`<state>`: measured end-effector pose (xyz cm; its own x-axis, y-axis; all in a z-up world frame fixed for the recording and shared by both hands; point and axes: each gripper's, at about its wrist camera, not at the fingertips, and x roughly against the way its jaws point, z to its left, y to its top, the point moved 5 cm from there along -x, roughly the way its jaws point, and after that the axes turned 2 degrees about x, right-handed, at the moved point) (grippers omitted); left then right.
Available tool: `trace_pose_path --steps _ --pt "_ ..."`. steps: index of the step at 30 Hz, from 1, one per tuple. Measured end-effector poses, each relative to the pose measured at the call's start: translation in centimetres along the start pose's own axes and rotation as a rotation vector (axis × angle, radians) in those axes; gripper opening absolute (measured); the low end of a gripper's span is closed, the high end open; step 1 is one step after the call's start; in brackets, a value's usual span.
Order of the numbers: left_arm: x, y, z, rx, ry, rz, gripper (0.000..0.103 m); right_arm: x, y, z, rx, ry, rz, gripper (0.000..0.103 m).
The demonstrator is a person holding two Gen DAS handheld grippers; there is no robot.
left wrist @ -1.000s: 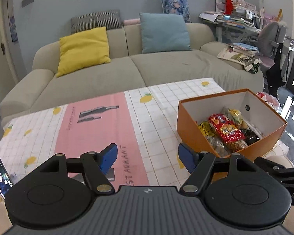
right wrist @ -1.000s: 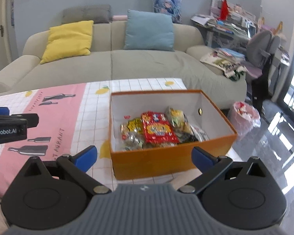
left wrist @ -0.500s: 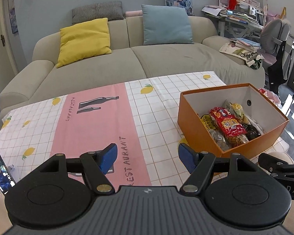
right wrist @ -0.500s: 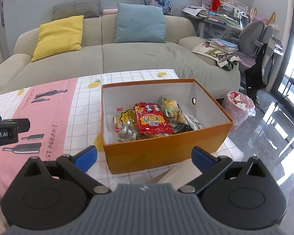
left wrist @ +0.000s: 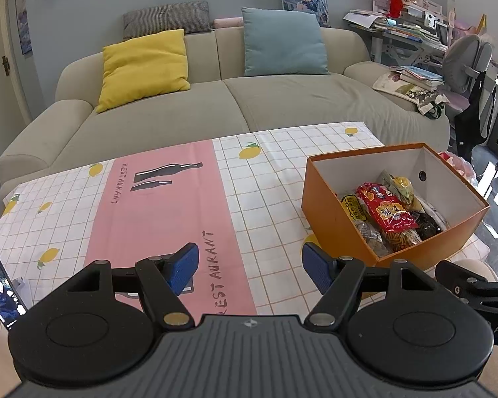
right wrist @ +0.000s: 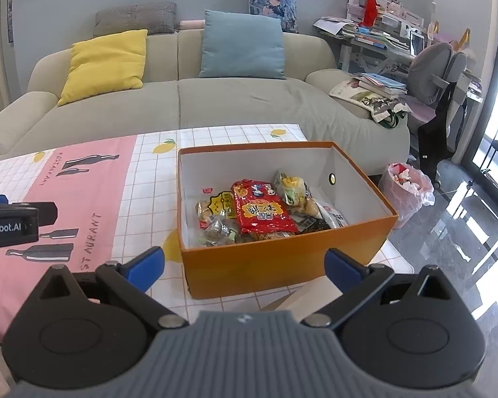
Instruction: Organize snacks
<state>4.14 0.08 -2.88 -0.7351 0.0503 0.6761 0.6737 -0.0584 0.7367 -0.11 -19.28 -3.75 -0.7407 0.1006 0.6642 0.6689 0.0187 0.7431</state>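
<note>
Orange cardboard forms the open box (right wrist: 282,265) that sits at the right end of the table, near its right and near edges. Inside, lying against the near wall, is a heap of snacks: a red packet (right wrist: 262,212) on top in the middle, a yellow-labelled packet (right wrist: 215,207) to its left, a clear wrapped sweet bag (right wrist: 220,230) in front of that, a yellow-green packet (right wrist: 292,187) behind to the right, and dark and white wrappers (right wrist: 328,217) at the right. The box's far half is bare white.

Under the box lies a tablecloth (left wrist: 169,205) of white checks with lemons and a broad pink band printed with bottles. A phone (left wrist: 0,292) stands at its near left corner.

The right gripper (right wrist: 244,267) hovers in front of the box's near wall, jaws spread wide and holding nothing. The left gripper (left wrist: 249,268) hangs over the pink band left of the box, likewise spread and empty.

Beyond the table stands a beige sofa (left wrist: 215,109) with a yellow cushion (left wrist: 144,66) and a blue cushion (left wrist: 282,43). A pink-lined waste bin (right wrist: 406,189) stands on the floor to the right.
</note>
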Motion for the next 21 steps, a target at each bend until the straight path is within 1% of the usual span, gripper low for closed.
trace_pose_path --steps 21 --pt "0.22 0.07 0.02 0.009 -0.004 -0.001 0.083 0.02 0.01 0.23 0.001 0.001 0.002 0.100"
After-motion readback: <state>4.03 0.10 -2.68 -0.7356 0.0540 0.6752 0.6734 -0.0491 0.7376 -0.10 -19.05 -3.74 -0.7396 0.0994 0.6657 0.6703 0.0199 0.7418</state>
